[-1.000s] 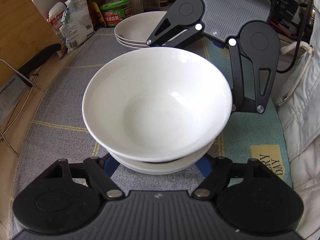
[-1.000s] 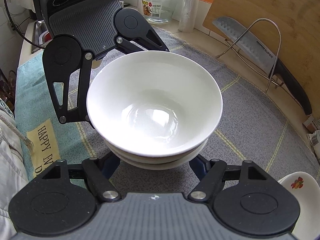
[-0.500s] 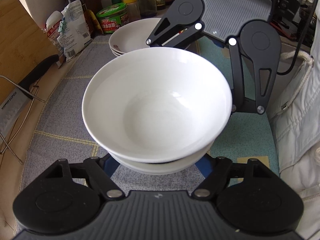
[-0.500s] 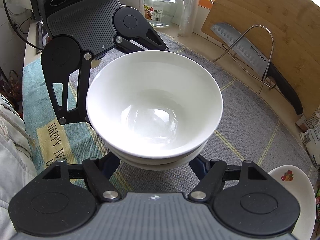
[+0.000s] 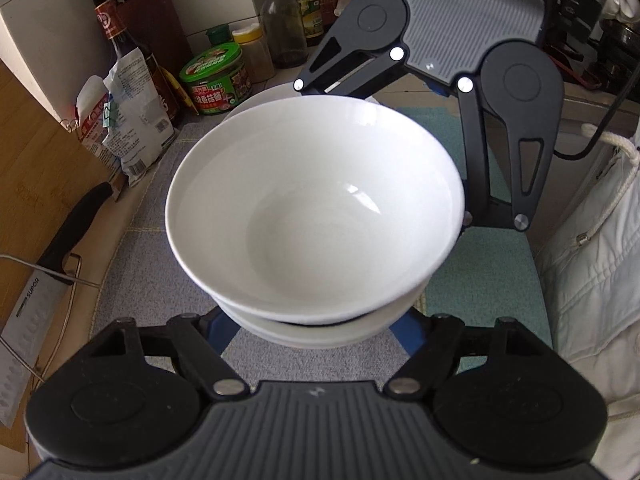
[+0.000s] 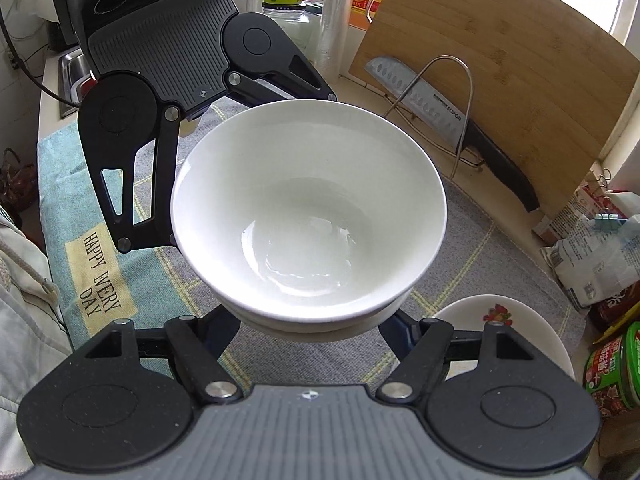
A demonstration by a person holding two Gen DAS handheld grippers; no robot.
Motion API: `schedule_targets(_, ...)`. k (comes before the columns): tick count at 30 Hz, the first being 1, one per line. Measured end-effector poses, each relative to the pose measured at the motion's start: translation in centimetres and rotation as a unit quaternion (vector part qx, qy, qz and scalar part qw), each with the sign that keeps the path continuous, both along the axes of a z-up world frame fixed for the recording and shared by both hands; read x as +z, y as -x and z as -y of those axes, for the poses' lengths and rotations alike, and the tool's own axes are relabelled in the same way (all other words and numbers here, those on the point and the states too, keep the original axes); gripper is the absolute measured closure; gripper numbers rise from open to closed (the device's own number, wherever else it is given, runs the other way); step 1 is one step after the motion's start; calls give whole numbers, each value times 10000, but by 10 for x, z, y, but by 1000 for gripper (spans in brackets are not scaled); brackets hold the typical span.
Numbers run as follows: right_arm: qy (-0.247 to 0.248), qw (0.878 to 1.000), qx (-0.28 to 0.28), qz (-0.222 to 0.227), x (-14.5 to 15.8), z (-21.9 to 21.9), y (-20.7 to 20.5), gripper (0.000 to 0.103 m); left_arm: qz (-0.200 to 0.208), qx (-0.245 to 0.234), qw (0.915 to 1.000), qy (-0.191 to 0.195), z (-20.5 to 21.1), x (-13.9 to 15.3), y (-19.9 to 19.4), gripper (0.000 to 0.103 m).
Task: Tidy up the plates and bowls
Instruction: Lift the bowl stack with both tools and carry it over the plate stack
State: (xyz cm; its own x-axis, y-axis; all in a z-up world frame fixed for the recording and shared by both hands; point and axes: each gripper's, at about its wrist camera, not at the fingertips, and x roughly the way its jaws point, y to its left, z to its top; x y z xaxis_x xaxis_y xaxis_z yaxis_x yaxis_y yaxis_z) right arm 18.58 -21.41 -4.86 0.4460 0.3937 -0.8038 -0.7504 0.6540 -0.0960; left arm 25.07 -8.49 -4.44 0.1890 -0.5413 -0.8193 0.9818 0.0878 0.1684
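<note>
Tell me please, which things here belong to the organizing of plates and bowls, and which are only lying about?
Belong to the job:
- stacked white bowls, gripped from opposite sides by left gripper and right gripper
- plate stack beyond
- flowered dish

Only lying about:
- knife
- cutting board
- green-lidded jar
- glass jar

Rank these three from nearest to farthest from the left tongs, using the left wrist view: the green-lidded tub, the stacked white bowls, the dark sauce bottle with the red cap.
1. Stacked white bowls: held right at the left tongs, centre of view.
2. Green-lidded tub: beyond the bowls, upper left, on the counter.
3. Dark sauce bottle: farthest, behind the tub by the wall.
</note>
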Motion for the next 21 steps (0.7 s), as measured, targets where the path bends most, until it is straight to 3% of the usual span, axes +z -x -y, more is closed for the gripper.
schedule_targets(7,26,9996,-269,107,5,42,-7,23,171,-239,9995,86,42,6,-7,25)
schedule_targets(21,271,9963,-811,131,-1,104,-18,23,317,-743,9966,158,113,-8,-37,25)
